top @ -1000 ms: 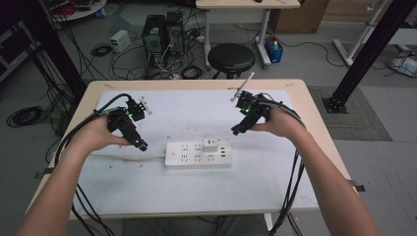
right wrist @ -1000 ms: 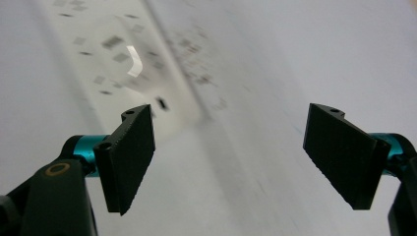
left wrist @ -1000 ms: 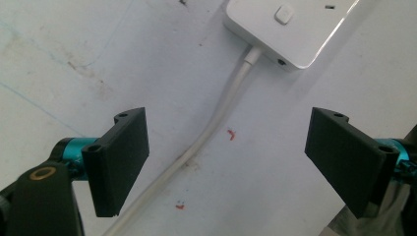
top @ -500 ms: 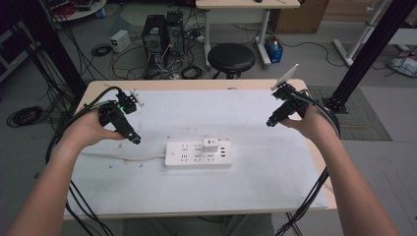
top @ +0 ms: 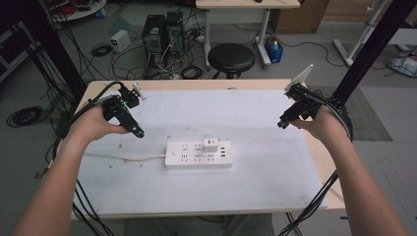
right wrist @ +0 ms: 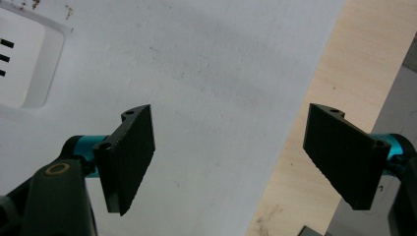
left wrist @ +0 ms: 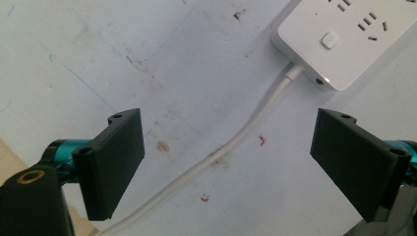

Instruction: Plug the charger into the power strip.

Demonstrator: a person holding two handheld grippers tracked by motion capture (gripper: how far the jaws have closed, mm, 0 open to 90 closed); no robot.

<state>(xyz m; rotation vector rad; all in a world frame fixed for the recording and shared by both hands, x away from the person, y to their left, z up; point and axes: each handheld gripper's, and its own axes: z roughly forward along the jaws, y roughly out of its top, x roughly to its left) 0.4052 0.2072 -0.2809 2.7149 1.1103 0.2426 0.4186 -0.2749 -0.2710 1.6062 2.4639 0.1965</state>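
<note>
A white power strip (top: 198, 154) lies in the middle of the white table cover, with a small white charger (top: 211, 145) plugged into it. Its white cord (top: 125, 157) runs off to the left. My left gripper (top: 138, 132) hovers left of the strip, open and holding nothing; in the left gripper view the cord (left wrist: 231, 146) and the strip's switch end (left wrist: 351, 34) lie beyond the wide-apart jaws. My right gripper (top: 282, 123) is held near the table's right edge, open and holding nothing; a corner of the strip (right wrist: 24, 64) shows at the left of the right gripper view.
The wooden table edge (right wrist: 314, 123) shows bare beside the white cover (top: 255, 108). Behind the table are a black stool (top: 231, 57), computer towers (top: 162, 32) and tangled cables on the floor. A black frame post (top: 373, 44) rises at the right.
My right gripper has moved from over the strip's right end out to the table's right edge. My left gripper drifted slightly left and back. The strip and charger stayed put.
</note>
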